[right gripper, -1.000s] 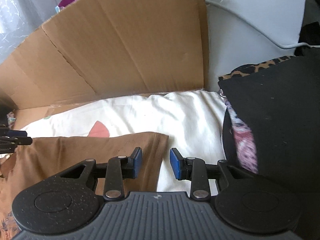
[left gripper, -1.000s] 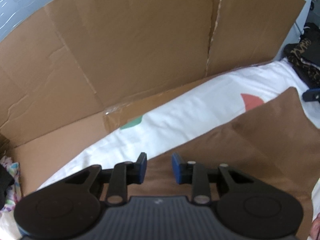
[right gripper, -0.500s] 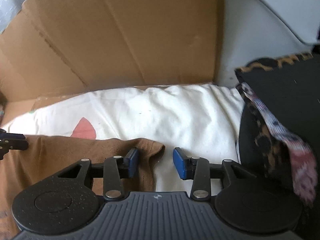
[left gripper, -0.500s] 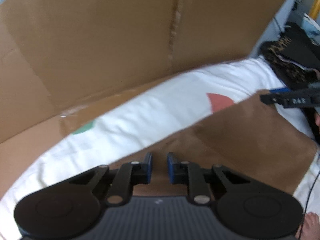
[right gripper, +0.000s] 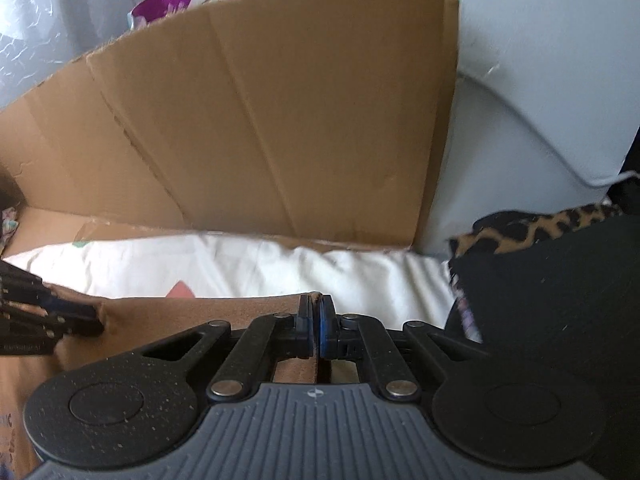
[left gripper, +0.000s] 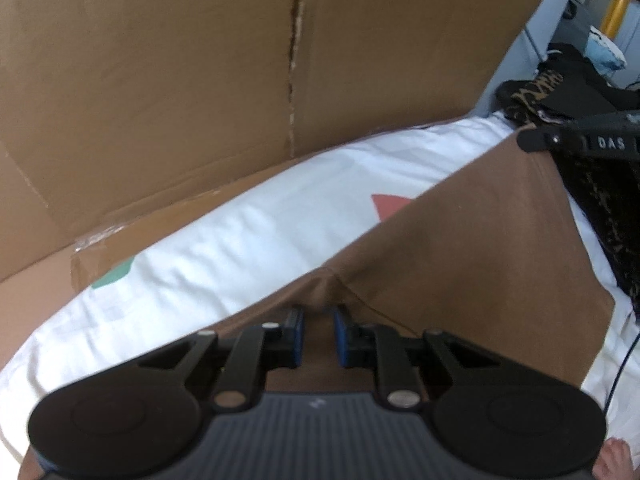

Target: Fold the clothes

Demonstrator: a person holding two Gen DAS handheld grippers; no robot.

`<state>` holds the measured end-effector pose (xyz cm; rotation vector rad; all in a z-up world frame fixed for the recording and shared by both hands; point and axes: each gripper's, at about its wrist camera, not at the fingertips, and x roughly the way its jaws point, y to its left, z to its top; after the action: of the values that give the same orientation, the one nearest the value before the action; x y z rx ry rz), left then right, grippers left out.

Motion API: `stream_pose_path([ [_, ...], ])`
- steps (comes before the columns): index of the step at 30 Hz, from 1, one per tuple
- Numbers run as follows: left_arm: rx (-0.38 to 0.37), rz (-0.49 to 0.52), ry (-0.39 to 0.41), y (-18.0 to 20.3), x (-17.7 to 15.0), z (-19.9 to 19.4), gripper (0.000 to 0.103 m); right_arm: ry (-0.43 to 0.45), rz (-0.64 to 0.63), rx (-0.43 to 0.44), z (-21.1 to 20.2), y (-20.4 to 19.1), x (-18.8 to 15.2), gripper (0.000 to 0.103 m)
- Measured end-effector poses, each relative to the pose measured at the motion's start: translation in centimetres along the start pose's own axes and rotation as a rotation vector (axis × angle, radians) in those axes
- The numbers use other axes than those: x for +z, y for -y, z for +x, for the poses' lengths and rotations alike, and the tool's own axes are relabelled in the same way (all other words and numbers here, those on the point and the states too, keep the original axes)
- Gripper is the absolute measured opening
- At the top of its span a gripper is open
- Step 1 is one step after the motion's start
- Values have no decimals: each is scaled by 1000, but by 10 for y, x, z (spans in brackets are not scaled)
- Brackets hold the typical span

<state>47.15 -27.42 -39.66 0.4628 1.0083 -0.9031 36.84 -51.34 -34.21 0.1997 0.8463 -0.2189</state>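
The brown garment (left gripper: 472, 248) lies spread on the white sheet (left gripper: 256, 236) in front of the cardboard wall (left gripper: 200, 80). The right gripper (right gripper: 316, 322) is pinched tight on its far corner, and the left gripper (left gripper: 318, 330) is nearly closed on a bunched edge. If the looser left pinch slips, that edge would likely drop and skew the fold.

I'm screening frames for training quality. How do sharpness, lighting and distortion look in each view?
Left wrist view: soft motion blur on the cardboard and white sheet, fisheye bending, daylight bright at upper right. Right wrist view: leopard-print fabric smeared, cardboard edges bowed, brown garment dim, hand-held gripper sharp.
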Motion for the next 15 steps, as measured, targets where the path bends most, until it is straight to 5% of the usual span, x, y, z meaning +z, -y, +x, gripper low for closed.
stream_pose_path([
  [10, 32, -8, 30, -3, 13, 17, 17, -44, 67, -86, 21, 16, 0, 3],
  [15, 38, -5, 30, -1, 15, 19, 17, -47, 84, -39, -10, 17, -2, 8],
])
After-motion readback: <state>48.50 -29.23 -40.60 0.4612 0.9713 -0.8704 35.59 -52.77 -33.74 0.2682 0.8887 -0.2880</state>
